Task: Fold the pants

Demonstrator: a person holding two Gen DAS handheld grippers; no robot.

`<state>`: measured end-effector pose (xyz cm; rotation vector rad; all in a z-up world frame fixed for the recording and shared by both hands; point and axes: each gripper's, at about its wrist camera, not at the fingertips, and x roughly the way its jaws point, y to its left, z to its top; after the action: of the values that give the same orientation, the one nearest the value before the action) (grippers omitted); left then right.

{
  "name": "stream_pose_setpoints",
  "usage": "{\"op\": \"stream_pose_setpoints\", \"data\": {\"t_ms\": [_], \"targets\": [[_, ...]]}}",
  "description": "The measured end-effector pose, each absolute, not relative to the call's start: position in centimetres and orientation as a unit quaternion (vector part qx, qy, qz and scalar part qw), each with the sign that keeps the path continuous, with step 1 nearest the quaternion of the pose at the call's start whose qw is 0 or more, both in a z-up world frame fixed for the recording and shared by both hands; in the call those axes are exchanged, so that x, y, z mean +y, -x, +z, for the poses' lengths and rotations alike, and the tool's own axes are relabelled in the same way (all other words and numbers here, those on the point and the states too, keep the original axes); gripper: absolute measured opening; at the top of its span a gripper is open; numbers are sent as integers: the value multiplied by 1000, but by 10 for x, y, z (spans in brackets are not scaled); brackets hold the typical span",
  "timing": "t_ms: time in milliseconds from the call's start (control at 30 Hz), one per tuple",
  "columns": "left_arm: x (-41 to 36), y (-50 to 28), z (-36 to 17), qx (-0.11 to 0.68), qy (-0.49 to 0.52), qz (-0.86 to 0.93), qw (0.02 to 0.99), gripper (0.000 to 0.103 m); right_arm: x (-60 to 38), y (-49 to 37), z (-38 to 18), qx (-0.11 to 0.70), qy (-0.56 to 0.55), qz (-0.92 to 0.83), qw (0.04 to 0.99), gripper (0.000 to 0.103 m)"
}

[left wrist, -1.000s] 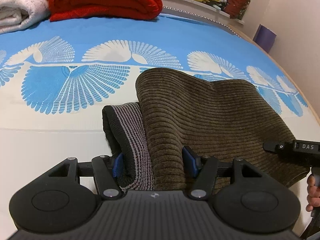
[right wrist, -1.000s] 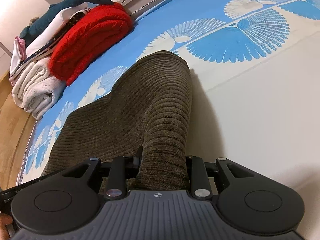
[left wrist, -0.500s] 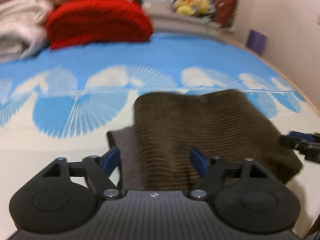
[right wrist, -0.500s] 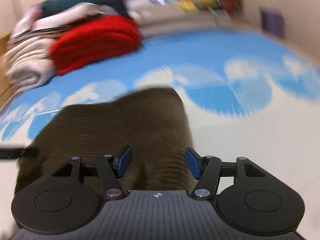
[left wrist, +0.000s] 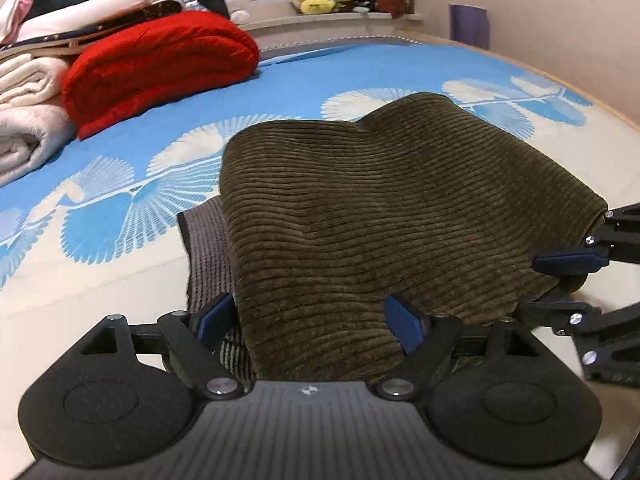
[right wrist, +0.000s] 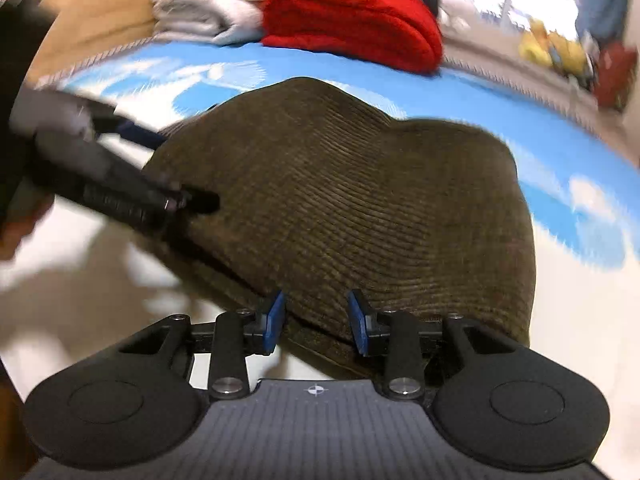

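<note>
**Two claws at the folded pants**

Folded brown corduroy pants lie on the bed, near a red blanket. The left claw is spreading, its pads clear of the fabric between them. The right claw is closing around the near edge without pressing it.

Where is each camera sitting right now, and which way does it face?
Left wrist: on the left tongs, facing down along them over the pants toward the red blanket; jaws opening, the right tongs at the frame's right.
Right wrist: on the right tongs, facing across the pants; jaws closing, cloth between them; the left tongs at the frame's left.
Shared: pants, red blanket, bed.
</note>
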<state>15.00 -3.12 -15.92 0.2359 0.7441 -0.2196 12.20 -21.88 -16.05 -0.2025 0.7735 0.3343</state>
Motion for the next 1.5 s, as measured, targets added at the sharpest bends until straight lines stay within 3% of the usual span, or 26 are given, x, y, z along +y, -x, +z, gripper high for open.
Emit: {"op": "stream_pose_setpoints", "data": {"t_ms": [100,133,200,267,333,467,667,933,1267,1500], "targets": [[-37,-135,-131,365,-102,-98,920,87,-212,-117,-158,354,121,152,915,41],[-37,-126,-120,358,-96,-96,924,88,-211,-114,-150,351,121,145,917,48],[-34,-105,-101,346,-74,-81,932,102,-217,-96,-125,318,94,122,936,64],[-31,-84,-90,344,-61,-64,935,103,-223,-74,-104,275,60,94,955,90],[-32,-67,-85,351,-68,-54,933,103,-228,-47,-89,236,20,67,969,102],[-37,-43,-87,363,-90,-25,927,103,-223,-6,-82,208,14,36,977,102],[-30,-29,-95,375,-51,-47,924,103,-211,25,-93,234,69,11,970,102],[-24,-29,-105,381,-21,-55,923,103,-231,21,-120,268,-39,-34,962,102],[-27,-32,-111,401,-32,-61,913,103,-212,19,-126,261,23,-44,964,102],[-24,-38,-131,415,-38,-62,907,103,-214,17,-123,257,9,-50,965,102]]}}
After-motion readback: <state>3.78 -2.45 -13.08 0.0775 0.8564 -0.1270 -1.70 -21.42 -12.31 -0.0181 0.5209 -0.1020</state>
